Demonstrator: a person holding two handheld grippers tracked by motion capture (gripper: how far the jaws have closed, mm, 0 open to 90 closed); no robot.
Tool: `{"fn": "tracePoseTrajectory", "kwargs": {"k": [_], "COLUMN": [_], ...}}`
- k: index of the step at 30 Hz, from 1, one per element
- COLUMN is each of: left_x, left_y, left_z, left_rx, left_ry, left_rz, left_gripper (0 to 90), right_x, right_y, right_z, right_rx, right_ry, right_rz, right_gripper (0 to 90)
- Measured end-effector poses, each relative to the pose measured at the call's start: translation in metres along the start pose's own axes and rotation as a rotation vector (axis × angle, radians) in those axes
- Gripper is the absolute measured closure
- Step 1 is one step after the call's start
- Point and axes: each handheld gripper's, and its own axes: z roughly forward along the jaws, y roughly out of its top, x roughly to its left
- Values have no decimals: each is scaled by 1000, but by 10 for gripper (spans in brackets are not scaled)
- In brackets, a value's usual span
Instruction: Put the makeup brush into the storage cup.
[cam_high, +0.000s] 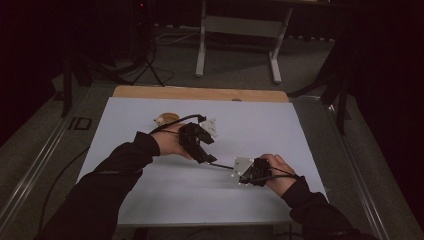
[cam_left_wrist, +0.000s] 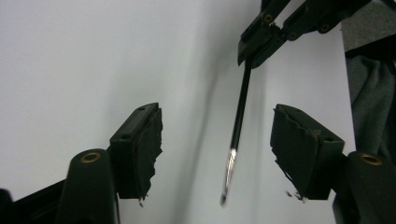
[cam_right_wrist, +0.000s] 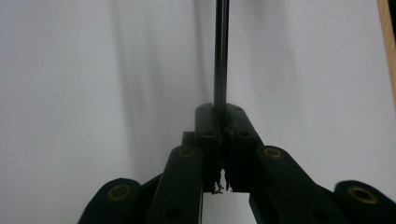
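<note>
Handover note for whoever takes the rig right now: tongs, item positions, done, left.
Right tongs: shut on the thin dark rod, holding one end just above the white sheet.
Left tongs: open; the rod's free end sits between the pads, untouched.
Brown object: far left on the sheet, beyond the left hand, too small to identify.
Done: rod is in the right tongs' grip alone.
Left: probably decide where the rod goes; keep the right grip steady meanwhile.

Glossy rod, matt sheet

The thin rod (cam_left_wrist: 238, 126) looks like shiny metal; the white sheet (cam_high: 260, 130) is smooth and matt.
</note>
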Motion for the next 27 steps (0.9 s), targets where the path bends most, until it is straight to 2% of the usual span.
{"fn": "tracePoseTrajectory", "kwargs": {"k": [3,4,5,6,10,13,15,16,19,25,27], "left_x": [1,1,2,3,4,5,4,4,2,0,0], "left_y": [-4,-5,-6,-7,-9,-11,-12,-13,-17,-24,-26], "left_z": [-6,-8,-10,-12,-21,-28,-32,-33,-37,-37,-36], "left_rx": [-10,-18,-24,-25,-22,-36,-33,-29,-59,-50,-53], "left_ry": [2,14,24,16,55,58,68,52,42,74,72], "left_rz": [-17,-16,-19,-34,-56,-84,-96,-106,-134,-156,-167], "left_gripper": [300,300,305,312,312,312,312,312,295,278,279], "right_x": [-3,-2,-2,-4,-4,-6,-9,-10,-13,-18,-19], "right_y": [-1,0,1,1,3,3,1,0,-3,-10,-11], "right_z": [-2,-3,-3,-4,-4,-4,-5,-5,-7,-14,-15], "right_rx": [-4,0,7,19,37,50,50,48,23,-51,-77], "right_ry": [25,24,24,28,45,55,46,45,29,10,10], "right_rz": [49,71,82,70,118,186,244,275,338,444,476], "right_gripper": [854,854,854,854,854,855,856,856,856,856,856]}}
